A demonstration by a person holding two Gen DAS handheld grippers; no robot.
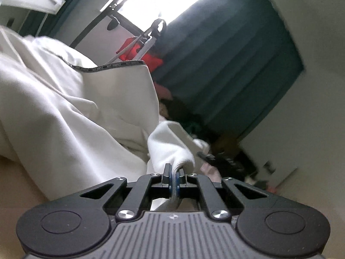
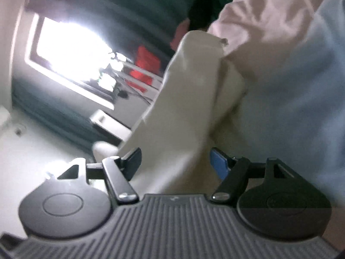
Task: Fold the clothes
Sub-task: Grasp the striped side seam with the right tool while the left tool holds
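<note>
A cream-white garment (image 1: 64,108) with a dark-stitched hem fills the left of the tilted left wrist view. My left gripper (image 1: 174,172) is shut on a bunched fold of it (image 1: 170,149), and the cloth runs back between the blue pads. In the right wrist view a long cream strip of the garment (image 2: 185,99) hangs down between the fingers of my right gripper (image 2: 176,164). Its jaws stand wide apart, the black finger (image 2: 133,160) left of the cloth and the blue pad (image 2: 218,167) right of it. I see neither one pressing on the cloth.
Dark teal curtains (image 1: 226,64) and a bright window (image 2: 71,47) lie behind. A red item (image 1: 148,58) hangs on a black frame (image 1: 129,26). Pinkish crumpled fabric (image 2: 269,10) and pale blue cloth (image 2: 301,108) lie to the right. Dark clutter (image 1: 226,159) sits beyond the fold.
</note>
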